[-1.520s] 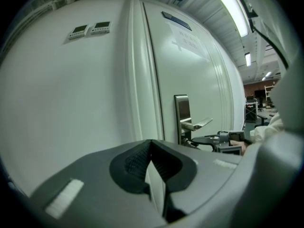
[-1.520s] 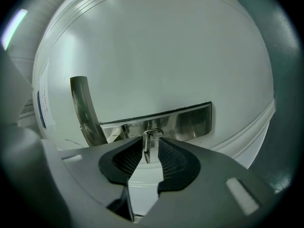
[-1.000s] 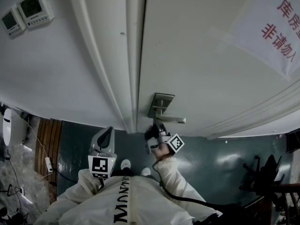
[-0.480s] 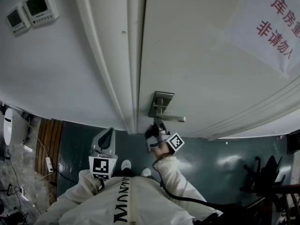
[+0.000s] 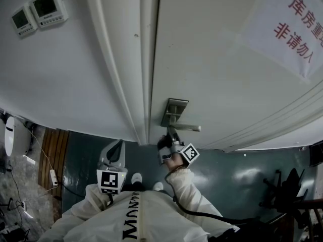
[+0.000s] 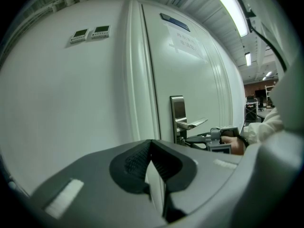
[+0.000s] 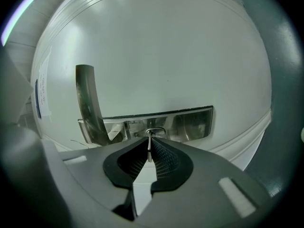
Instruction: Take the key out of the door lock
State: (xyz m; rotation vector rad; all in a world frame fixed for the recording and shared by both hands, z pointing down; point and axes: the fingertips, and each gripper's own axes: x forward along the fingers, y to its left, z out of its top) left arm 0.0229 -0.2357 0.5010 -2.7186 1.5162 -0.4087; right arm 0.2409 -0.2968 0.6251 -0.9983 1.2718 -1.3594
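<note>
The small thin silver metal key (image 7: 149, 137) is seated in the keyhole of the brushed steel rectangular lock plate (image 7: 190, 121), directly ahead of the right gripper (image 7: 150, 151). The right gripper is clamped on the key: in the right gripper view the flat head is seen edge-on, pinched between the two black ribbed pads (image 7: 164, 156). Only a short bit of the key is exposed between the pad tips and the plate.

The key's long axis is judged to run straight forward from the right gripper into the plate, in line with the jaws. The pull-out is therefore expected straight back along that line, with no sideways lean, or the blade could bind in the cylinder. Whether the key is turned to its release position cannot be told.

The curved silver lever handle (image 7: 88, 96) is set to the left of the right gripper's tips, near but not touched. In the head view the right gripper (image 5: 167, 135) is pressed up just under that handle (image 5: 187, 128) on the white panelled door (image 5: 212, 59).

The left gripper (image 6: 151, 148) is held well back and to the left of the lock, pads together, with nothing between them. It is clearly the farther one, and no part in the pull is expected for it.
</note>
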